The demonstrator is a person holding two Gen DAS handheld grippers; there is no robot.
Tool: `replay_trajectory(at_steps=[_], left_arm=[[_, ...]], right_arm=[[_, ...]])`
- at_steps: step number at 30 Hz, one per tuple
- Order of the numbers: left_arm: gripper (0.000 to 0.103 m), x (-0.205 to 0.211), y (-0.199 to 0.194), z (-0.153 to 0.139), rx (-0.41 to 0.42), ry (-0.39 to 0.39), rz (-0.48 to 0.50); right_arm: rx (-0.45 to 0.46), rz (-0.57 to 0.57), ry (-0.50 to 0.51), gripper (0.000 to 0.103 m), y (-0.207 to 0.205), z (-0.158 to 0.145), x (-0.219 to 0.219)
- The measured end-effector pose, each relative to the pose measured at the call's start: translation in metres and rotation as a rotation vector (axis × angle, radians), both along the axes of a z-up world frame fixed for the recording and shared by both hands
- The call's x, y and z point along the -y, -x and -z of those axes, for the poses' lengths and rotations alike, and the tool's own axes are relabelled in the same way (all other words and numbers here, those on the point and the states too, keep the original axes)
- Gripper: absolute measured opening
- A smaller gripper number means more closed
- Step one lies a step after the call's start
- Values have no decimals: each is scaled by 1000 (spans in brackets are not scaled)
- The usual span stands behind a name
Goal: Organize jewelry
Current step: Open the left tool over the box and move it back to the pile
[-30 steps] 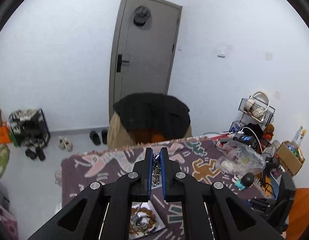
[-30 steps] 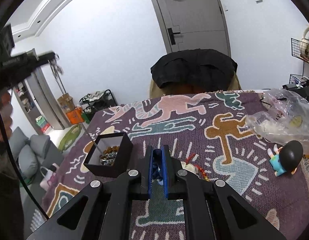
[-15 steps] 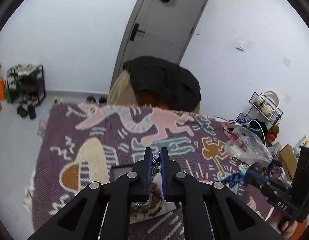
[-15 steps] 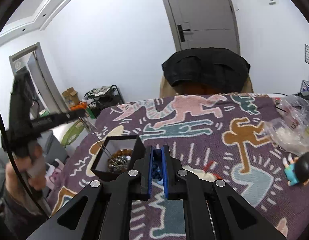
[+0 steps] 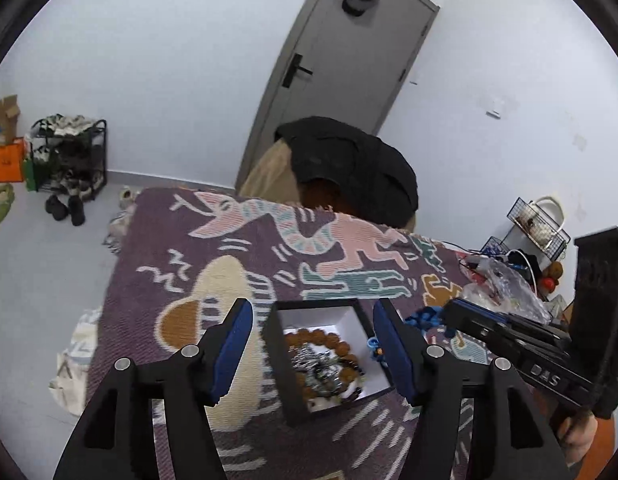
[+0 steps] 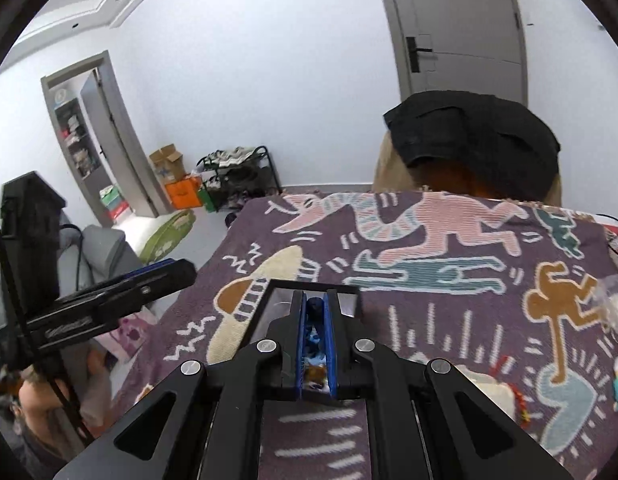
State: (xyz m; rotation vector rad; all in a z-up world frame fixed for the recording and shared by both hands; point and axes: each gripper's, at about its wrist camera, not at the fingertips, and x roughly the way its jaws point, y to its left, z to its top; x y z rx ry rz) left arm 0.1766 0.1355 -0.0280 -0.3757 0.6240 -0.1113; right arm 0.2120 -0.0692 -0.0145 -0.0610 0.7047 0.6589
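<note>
A black jewelry box [image 5: 277,364] with a white inside stands on the patterned purple cloth [image 5: 237,240]. In it lie a brown bead bracelet [image 5: 329,338] and a silver chain [image 5: 313,364]. My left gripper [image 5: 313,320] is open and empty, its jaws wide apart over the box. My right gripper [image 6: 315,308] is shut on a blue bead bracelet [image 6: 314,336] and hangs over the box's rim [image 6: 309,286]. From the left wrist view it comes in from the right, with the blue bracelet [image 5: 423,316] at its tip beside the box.
A chair with a black jacket [image 5: 349,164] stands behind the table. A clear plastic bag [image 5: 505,288] and clutter lie at the table's right end. A red-beaded item on a white pad [image 6: 509,396] lies right of the right gripper. A shoe rack [image 5: 69,156] stands on the floor at left.
My left gripper has opened and let the silver chain fall into the box. My right gripper has moved with the blue bracelet toward the box and now hangs over its rim.
</note>
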Motion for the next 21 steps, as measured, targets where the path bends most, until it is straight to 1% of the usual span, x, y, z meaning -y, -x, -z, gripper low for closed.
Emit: replay_trajectory(at_steps=[3, 5, 6, 7, 8, 9, 12, 15, 17, 18, 19, 21], left_arm=[[64, -8, 6, 2, -4, -8, -15], [64, -12, 7, 4, -5, -7, -23], [64, -14, 7, 6, -8, -4, -29], [64, -15, 8, 7, -10, 0, -32], [64, -15, 8, 9, -13, 3, -36], [65, -16, 7, 11, -18, 8, -39], [68, -14, 6, 15, -23, 17, -37], [75, -9, 6, 18, -26, 28, -30], [76, -4, 5, 18, -30, 29, -23], [77, -1, 5, 18, -30, 29, -19], [77, 1, 5, 17, -29, 28, -14], [77, 9, 4, 16, -30, 21, -2]], right_arm=[[-20, -1, 10, 9, -7, 6, -12], [-37, 8, 20, 11, -11, 11, -18], [-63, 16, 24, 22, -14, 17, -19], [-81, 25, 17, 41, -16, 20, -17], [-89, 35, 3, 48, -17, 22, -13], [-92, 46, -11, 53, -15, 24, -9], [-118, 79, -34, 53, -13, 30, 8], [-126, 123, -57, 53, -7, 28, 29], [-128, 147, -75, 54, -3, 26, 43], [-128, 160, -84, 59, 0, 24, 51], [-124, 172, -94, 66, 2, 23, 58], [-105, 198, -118, 75, 9, 20, 76]])
